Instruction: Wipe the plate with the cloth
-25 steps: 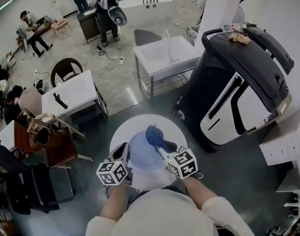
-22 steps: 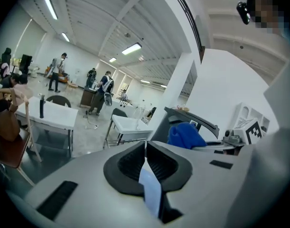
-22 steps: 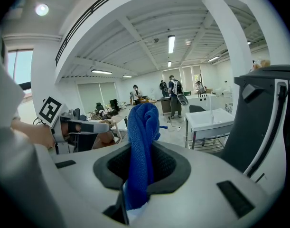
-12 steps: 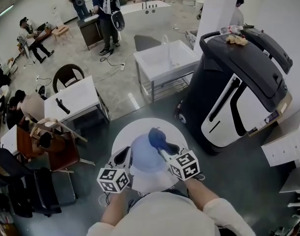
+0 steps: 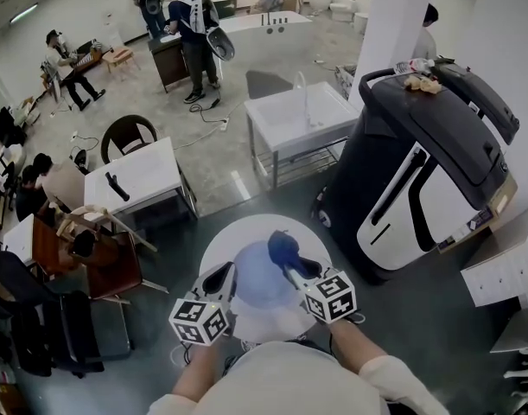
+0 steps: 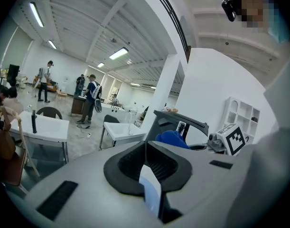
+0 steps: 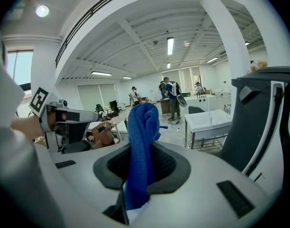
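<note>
A pale blue plate hangs over the round white table. My left gripper is shut on its left rim. In the left gripper view the thin plate edge stands upright between the closed jaws of that gripper. My right gripper is shut on a dark blue cloth, which rests against the plate's upper right. In the right gripper view the cloth sticks up out of the jaws of that gripper, and the left gripper shows at the left.
A big black-and-white machine stands close on the right. Behind the table is a white sink stand. At the left are a white table, wooden chairs and seated people. More people stand at the back.
My left gripper has risen a little with the plate and rolled slightly. The right gripper and the cloth have stayed where they were.
</note>
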Demonstrator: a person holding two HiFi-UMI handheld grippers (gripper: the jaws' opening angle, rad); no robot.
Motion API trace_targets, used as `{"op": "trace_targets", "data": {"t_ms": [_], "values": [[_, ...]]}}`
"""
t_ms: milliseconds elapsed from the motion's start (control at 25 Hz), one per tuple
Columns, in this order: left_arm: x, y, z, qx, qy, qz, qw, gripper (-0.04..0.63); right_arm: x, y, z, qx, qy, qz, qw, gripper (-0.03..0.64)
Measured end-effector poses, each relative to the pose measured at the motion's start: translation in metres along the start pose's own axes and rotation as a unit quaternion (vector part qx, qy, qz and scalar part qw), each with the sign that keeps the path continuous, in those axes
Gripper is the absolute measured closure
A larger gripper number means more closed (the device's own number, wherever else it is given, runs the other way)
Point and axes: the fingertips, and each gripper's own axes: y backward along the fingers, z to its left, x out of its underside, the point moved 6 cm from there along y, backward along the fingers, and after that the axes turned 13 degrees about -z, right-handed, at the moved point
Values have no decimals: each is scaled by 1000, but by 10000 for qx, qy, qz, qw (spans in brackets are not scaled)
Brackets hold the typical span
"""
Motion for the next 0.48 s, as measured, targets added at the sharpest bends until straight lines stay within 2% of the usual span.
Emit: {"op": "trace_targets", "data": {"t_ms": [280,480], "values": [[-15,2,-8,96,-216,-78,9997,555,-3,4,-4,14,32,11,10000,526],[-14,4,-4,6,-199,-113,9997,555,2,6,-5,54,39,23,10000,526]]}}
